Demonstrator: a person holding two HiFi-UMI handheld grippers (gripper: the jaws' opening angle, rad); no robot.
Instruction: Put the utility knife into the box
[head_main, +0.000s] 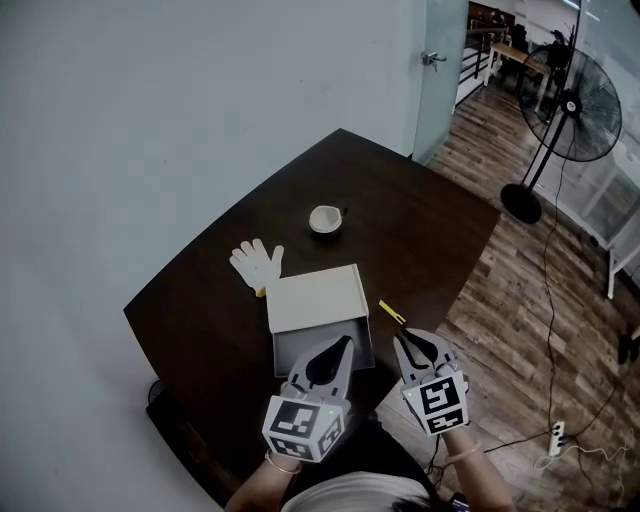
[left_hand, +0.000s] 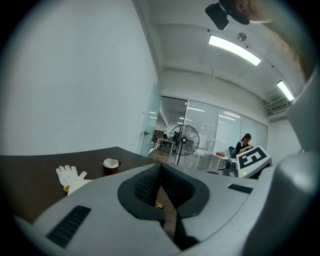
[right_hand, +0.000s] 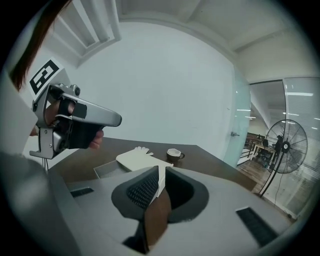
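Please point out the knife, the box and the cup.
knife (head_main: 391, 311), head view, middle of its yellow body.
box (head_main: 290, 346), head view, bare left part inside.
cup (head_main: 324, 219), head view, its pale inside.

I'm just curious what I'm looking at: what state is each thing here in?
Box: open, nothing seen inside.
Lid: off the near part, lying flat.
Utility knife: lying on table, outside box.
Glove: lying flat.
Cup: upright.
Left gripper: fingers shut, empty.
Right gripper: fingers slightly apart, empty.
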